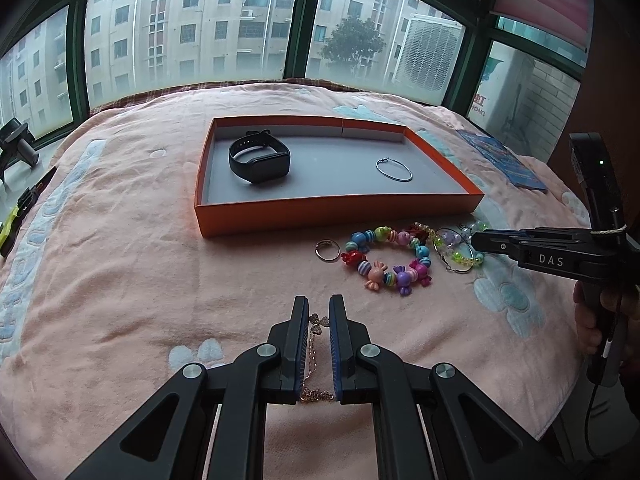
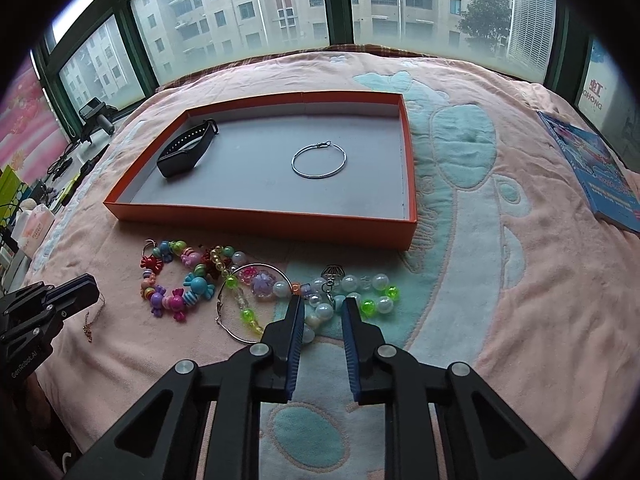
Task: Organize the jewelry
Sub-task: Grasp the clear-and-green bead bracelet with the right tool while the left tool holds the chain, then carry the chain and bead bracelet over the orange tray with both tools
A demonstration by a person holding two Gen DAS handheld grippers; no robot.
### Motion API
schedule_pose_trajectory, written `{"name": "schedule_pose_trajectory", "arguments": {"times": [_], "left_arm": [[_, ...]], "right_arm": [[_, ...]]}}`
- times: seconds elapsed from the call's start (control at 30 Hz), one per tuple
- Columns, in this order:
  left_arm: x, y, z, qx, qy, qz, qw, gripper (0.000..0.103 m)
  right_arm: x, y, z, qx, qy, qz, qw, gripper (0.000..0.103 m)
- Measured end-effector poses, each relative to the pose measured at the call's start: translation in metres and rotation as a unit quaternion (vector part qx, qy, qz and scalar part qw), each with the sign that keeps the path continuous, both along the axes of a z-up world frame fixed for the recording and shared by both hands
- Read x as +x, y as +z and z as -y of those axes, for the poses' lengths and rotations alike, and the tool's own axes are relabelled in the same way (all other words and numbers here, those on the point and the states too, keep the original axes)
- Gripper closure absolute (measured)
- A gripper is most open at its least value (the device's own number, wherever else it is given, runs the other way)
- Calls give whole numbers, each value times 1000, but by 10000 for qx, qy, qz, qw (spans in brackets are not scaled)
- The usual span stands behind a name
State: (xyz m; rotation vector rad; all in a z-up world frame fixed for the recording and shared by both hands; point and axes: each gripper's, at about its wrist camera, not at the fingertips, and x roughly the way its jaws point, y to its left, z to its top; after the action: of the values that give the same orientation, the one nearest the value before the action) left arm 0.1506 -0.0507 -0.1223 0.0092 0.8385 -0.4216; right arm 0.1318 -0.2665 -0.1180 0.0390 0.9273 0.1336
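An orange tray (image 2: 260,224) on the pink towel holds a black fitness band (image 2: 186,146) and a silver hoop (image 2: 319,161). In front of it lie a candy-bead bracelet (image 2: 176,276), a small ring (image 1: 328,250), a large hoop earring (image 2: 248,300) and a pearl-and-green bead bracelet (image 2: 360,292). My right gripper (image 2: 322,302) straddles that bracelet's white beads with narrow jaws, and a sliver of towel shows beside the right pad. My left gripper (image 1: 320,304) is shut on a thin rose-gold chain (image 1: 314,354) low over the towel.
A blue book (image 2: 600,172) lies at the bed's right edge. Windows close off the far side. Small devices and bottles (image 2: 36,216) crowd the sill on the left. A person's hand (image 1: 588,320) holds the right gripper's handle.
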Motion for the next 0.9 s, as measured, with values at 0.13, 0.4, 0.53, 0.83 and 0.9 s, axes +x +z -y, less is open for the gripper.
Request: {"name": "schedule_pose_trajectory", "arguments": {"times": [0.13, 0.4, 0.53, 0.83, 0.9], "left_arm": [[1, -2, 3, 37, -32, -28, 10000, 92], [2, -2, 4, 35, -25, -34, 10000, 92], [2, 2, 3, 18, -13, 22, 10000, 92], [-6, 21, -6, -72, 68, 254, 9996, 92], [-8, 28, -9, -125, 89, 300, 9994, 92]], "right_arm": [[0, -3, -2, -74, -9, -4, 10000, 82], [2, -4, -5, -375, -15, 81, 9993, 91], [-4, 0, -4, -427, -41, 148, 9990, 91], [-21, 47, 1, -249, -34, 666, 9975, 91], [-24, 61, 0, -173, -17, 824, 9965, 91]]}}
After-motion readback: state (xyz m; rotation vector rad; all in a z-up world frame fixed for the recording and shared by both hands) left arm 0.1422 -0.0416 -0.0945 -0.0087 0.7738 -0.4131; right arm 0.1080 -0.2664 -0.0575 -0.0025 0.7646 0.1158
